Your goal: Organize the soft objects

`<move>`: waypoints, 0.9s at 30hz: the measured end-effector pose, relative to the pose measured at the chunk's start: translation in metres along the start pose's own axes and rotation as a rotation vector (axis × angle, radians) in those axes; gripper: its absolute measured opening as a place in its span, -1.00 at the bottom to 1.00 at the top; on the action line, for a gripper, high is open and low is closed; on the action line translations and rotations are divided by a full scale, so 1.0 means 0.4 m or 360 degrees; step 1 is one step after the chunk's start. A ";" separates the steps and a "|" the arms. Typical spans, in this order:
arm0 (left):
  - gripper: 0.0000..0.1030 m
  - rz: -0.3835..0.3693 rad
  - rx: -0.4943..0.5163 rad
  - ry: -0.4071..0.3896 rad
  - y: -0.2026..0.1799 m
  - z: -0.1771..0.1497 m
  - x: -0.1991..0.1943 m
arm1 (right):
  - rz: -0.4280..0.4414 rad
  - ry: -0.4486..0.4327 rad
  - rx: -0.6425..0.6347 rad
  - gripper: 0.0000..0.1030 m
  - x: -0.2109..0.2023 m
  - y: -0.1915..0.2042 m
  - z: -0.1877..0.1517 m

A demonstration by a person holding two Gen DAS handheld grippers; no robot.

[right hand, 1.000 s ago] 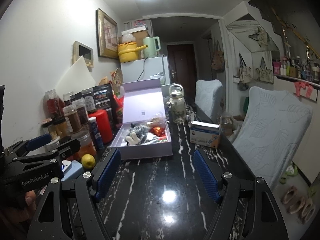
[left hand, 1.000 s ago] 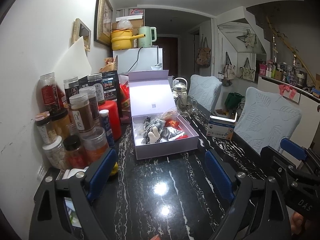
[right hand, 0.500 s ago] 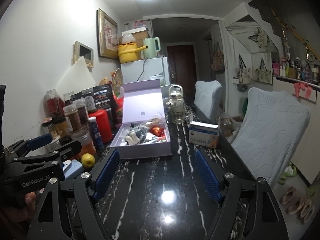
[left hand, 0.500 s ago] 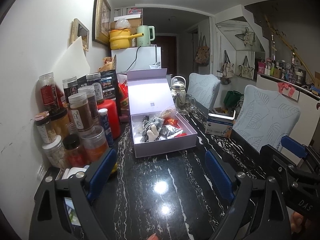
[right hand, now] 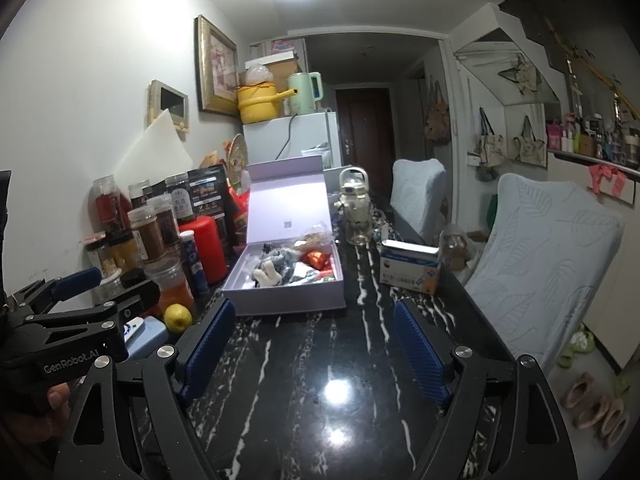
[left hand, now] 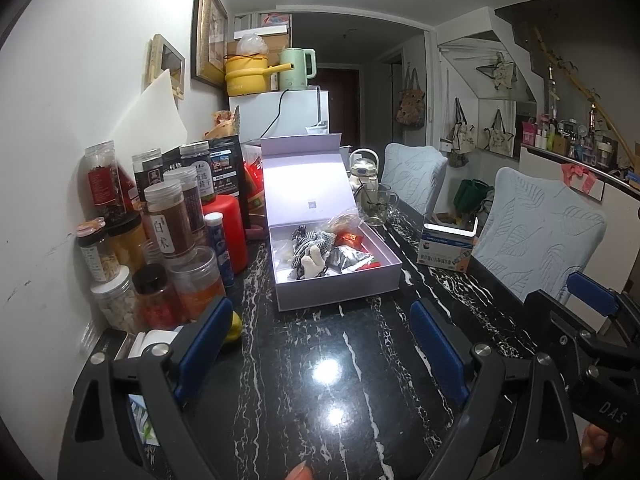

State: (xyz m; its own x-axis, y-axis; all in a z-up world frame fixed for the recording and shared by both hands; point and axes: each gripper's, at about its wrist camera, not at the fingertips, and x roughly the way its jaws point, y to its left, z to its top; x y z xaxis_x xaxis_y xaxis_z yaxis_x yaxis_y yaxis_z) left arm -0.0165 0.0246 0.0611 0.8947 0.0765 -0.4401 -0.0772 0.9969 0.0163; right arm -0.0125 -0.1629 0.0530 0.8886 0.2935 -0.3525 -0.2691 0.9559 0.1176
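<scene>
An open lilac box (left hand: 340,290) (right hand: 288,300) with its lid raised stands on the black marble table (left hand: 320,400). Inside lie a grey-and-white plush toy (left hand: 310,254) (right hand: 276,266), a silver pouch (left hand: 350,260) and red wrapped items (right hand: 316,258). My left gripper (left hand: 320,344) hangs open over the bare table, well short of the box, nothing between its fingers. My right gripper (right hand: 316,346) also hovers before the box with nothing in it, its jaws opening. Each gripper shows at the edge of the other's view.
Several jars and bottles (left hand: 160,240) and a red canister (left hand: 230,232) crowd the left wall side. A yellow lemon (right hand: 178,317) lies near them. A blue-white carton (right hand: 408,268), a glass jug (right hand: 354,216) and two padded chairs (right hand: 548,260) line the right.
The right gripper's fingers have spread a little wider. Both hands otherwise stay where they were, and the box contents have not moved.
</scene>
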 end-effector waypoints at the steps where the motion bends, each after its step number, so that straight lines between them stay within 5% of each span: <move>1: 0.77 0.0003 -0.0002 0.0002 -0.001 -0.001 0.000 | 0.0001 0.0001 -0.0002 0.62 -0.001 0.001 -0.001; 27: 0.77 0.0020 -0.0012 0.0057 0.006 -0.015 0.022 | -0.0004 0.0022 -0.0009 0.71 0.018 0.008 -0.014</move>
